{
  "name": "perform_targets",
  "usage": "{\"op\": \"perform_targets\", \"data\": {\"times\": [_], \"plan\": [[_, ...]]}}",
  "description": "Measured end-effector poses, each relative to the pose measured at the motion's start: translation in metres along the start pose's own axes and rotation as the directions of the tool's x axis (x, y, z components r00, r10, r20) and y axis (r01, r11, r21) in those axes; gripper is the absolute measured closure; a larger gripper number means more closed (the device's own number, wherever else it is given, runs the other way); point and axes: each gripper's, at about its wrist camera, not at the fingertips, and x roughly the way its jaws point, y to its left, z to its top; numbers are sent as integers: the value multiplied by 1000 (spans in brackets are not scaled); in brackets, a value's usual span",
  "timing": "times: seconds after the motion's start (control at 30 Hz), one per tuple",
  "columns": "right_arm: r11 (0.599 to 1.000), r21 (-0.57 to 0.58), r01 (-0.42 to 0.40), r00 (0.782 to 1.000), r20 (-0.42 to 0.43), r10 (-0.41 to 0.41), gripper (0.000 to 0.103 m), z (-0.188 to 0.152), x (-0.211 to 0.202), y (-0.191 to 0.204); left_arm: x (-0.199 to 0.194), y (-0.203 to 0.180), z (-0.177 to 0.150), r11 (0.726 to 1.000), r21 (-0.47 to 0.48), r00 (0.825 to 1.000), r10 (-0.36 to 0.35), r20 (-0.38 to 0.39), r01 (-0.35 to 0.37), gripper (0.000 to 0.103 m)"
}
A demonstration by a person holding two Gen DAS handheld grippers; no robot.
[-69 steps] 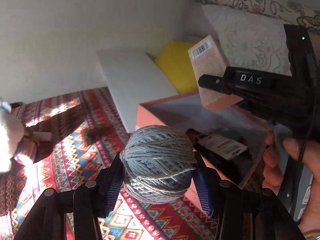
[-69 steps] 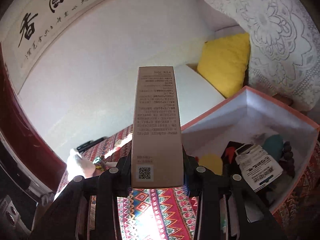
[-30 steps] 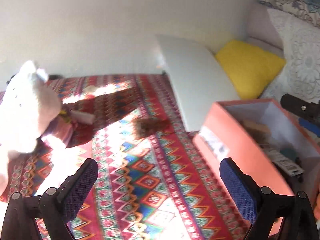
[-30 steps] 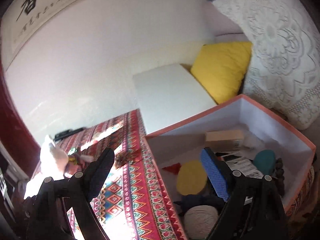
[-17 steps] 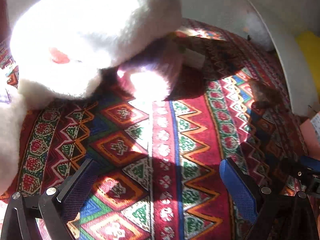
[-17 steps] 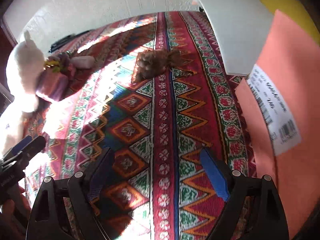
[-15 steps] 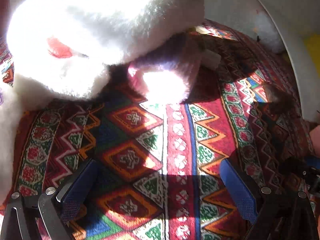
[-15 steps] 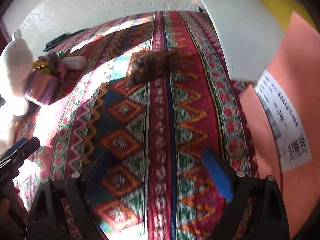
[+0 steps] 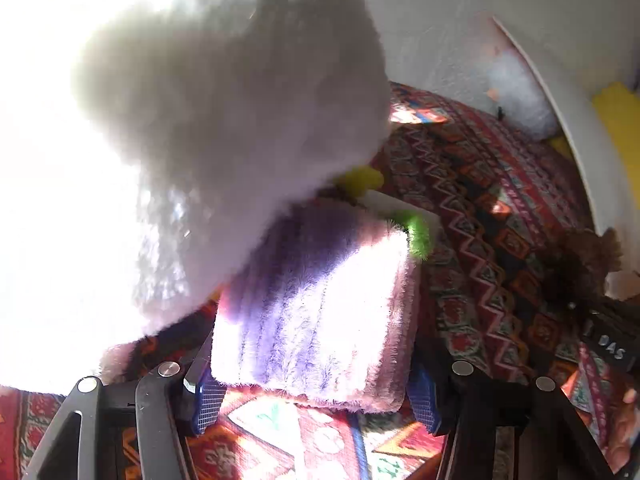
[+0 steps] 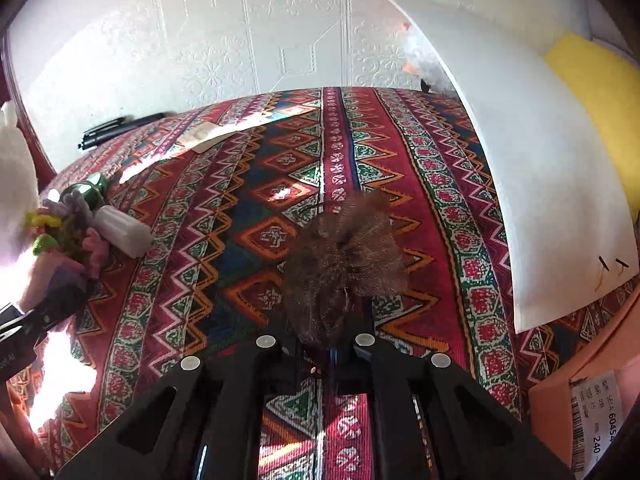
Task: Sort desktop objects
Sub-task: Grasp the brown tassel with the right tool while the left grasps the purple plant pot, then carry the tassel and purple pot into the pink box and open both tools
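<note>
A patterned cloth (image 10: 280,184) in red, green and blue zigzags covers the tabletop and fills most of the right wrist view. Along its right side a large white board (image 10: 532,184) leans, with a yellow cushion (image 10: 592,92) behind it and the corner of an orange box (image 10: 592,364) with a barcode label below it.

In the left wrist view a big white plush toy (image 9: 200,120) crowds the upper left, blown out by sunlight. Just under its edge sits a furry pink-purple plush block (image 9: 320,312) — part of the toy or a separate piece, I cannot tell — with green and yellow fuzzy bits (image 9: 418,232) at its far end. The left claw (image 9: 316,394) has its blue pads against the near corners of this block, closed in on it from both sides.

The right claw (image 10: 326,350) is pinched nearly together on the near end of a brown mesh pouch (image 10: 344,264), which lies on the cloth in the middle of the tabletop — its far end fans out loose.

Smaller things lie at the left: a white case (image 10: 122,232) beside the plush block, a green shiny object (image 10: 90,188), and black pens (image 10: 120,128) by the wall.
</note>
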Motion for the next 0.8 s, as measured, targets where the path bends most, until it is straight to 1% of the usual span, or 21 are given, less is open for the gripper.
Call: {"op": "perform_targets", "data": {"times": [0.1, 0.13, 0.2, 0.27, 0.33, 0.43, 0.53, 0.67, 0.73, 0.8], "plan": [[999, -38, -4, 1000, -15, 3, 94, -10, -13, 5, -31, -16, -20, 999, 8, 999, -34, 22, 34, 41], [999, -31, -12, 1000, -20, 11, 94, -14, -21, 5, -44, -20, -29, 999, 1, 998, -51, 29, 51, 41], [999, 16, -40, 999, -25, 41, 94, -24, -40, 1, -71, -29, -47, 997, -13, 996, -78, 51, 79, 41], [992, 90, -83, 996, -18, 85, 94, -31, -64, -5, -100, -37, -66, 995, -22, 992, -100, 73, 102, 41], [979, 155, -133, 991, 12, 133, 94, -39, -91, -9, -129, -47, -85, 992, -26, 989, -118, 92, 121, 41], [966, 191, -174, 984, 80, 161, 94, -50, -136, -8, -170, -63, -110, 991, 6, 983, -133, 125, 133, 41], [960, 196, -199, 974, 152, 170, 94, -65, -180, -5, -207, -80, -130, 989, 42, 976, -149, 156, 144, 41], [961, 186, -203, 962, 223, 159, 94, -86, -226, -1, -243, -105, -150, 984, 73, 968, -174, 181, 164, 41], [961, 184, -206, 955, 252, 157, 94, -94, -244, 0, -267, -102, -151, 980, 85, 963, -191, 188, 178, 41], [963, 175, -203, 948, 282, 149, 94, -101, -261, 1, -277, -112, -151, 977, 95, 960, -208, 190, 192, 41]]}}
